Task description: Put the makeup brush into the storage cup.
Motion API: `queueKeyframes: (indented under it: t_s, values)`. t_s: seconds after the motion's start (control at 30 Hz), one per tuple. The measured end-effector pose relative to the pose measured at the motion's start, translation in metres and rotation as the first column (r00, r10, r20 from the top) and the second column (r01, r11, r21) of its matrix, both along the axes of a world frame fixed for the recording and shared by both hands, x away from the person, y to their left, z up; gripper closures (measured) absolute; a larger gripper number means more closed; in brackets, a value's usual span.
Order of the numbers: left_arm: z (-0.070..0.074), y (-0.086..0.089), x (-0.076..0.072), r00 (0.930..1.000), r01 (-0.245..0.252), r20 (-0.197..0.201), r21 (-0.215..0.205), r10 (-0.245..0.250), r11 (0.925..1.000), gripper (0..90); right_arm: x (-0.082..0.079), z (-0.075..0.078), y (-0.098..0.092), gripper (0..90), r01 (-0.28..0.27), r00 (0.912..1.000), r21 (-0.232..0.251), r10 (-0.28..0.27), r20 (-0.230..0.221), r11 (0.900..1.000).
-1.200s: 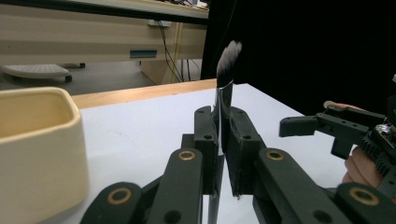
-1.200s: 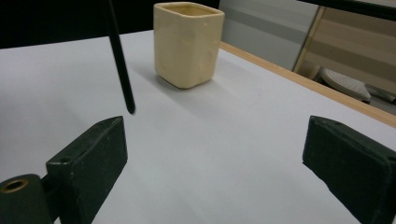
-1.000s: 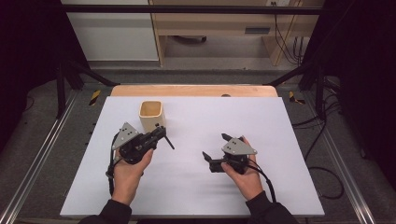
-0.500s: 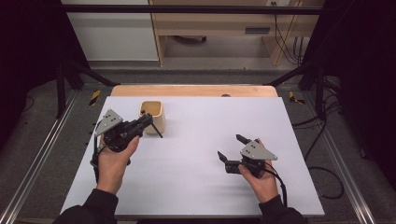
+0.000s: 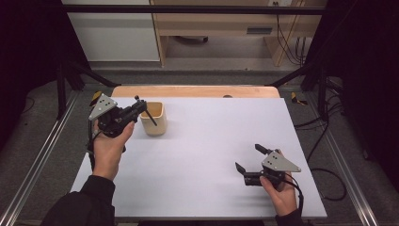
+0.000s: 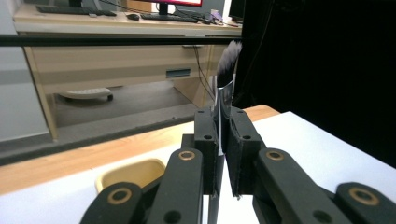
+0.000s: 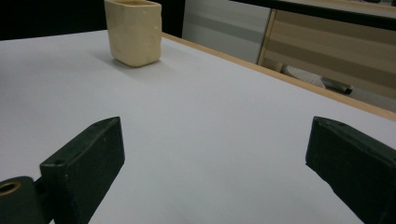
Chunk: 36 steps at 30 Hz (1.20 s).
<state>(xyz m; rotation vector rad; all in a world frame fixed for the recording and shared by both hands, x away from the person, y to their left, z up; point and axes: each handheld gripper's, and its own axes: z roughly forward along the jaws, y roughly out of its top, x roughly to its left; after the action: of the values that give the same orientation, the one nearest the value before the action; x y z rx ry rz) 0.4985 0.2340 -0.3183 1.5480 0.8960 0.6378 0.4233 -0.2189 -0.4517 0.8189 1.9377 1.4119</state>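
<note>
Near the far left corner of the white matte tabletop (image 5: pixel 207 155), the left gripper (image 5: pixel 137 104) is held up in the air, its black jaws clamped tight on a slim makeup brush with a dark handle, shiny metal ferrule and soft dark bristle tuft (image 6: pixel 227 70). In the high view the brush handle slants down over the rim of a small cream-yellow cup with rounded square walls and a dull, slightly dimpled surface (image 5: pixel 154 118); whether it touches the rim I cannot tell. The cup stands close to the table's far edge, where a strip of pale wood (image 5: pixel 197 91) shows beyond the white sheet. By the near right corner the right gripper (image 5: pixel 249 158) sits low over the tabletop, its blocky black jaws having just been opening, now spread wide with nothing between them. Between the two grippers the smooth sheet runs flat and bare. Metal rails (image 5: pixel 33 169) run along the table's left and right sides.
</note>
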Motion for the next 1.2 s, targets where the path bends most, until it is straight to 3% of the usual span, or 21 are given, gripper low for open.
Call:
queueKeyframes:
  t_s: [0.13,0.3,0.53,0.7,1.2]
  values:
    - [0.007,0.002,0.009,0.9998,-0.013,0.014,0.009,0.013,0.9999,83.6,-0.002,-0.004,-0.005,4.7,0.023,0.9997,-0.028,-0.023,0.005,0.999]
    - [0.011,0.004,0.02,0.9992,-0.016,0.037,0.024,0.015,0.9996,83.6,-0.001,-0.004,-0.008,4.7,0.048,0.9988,-0.017,-0.048,0.001,0.999]
    - [0.014,0.002,0.04,0.9984,-0.053,0.023,0.036,0.052,0.998,83.6,-0.002,-0.005,-0.016,4.5,0.054,0.9985,0.019,-0.054,-0.008,0.998]
    - [0.018,0.0,0.05,0.9962,-0.083,0.033,0.051,0.081,0.9953,83.6,-0.002,-0.005,-0.017,5.2,0.04,0.9991,0.018,-0.04,-0.018,0.999]
    - [0.017,0.003,0.061,0.9929,-0.109,0.056,0.075,0.105,0.9912,83.6,-0.002,-0.006,-0.021,4.5,0.033,0.9993,0.04,-0.032,-0.018,0.999]
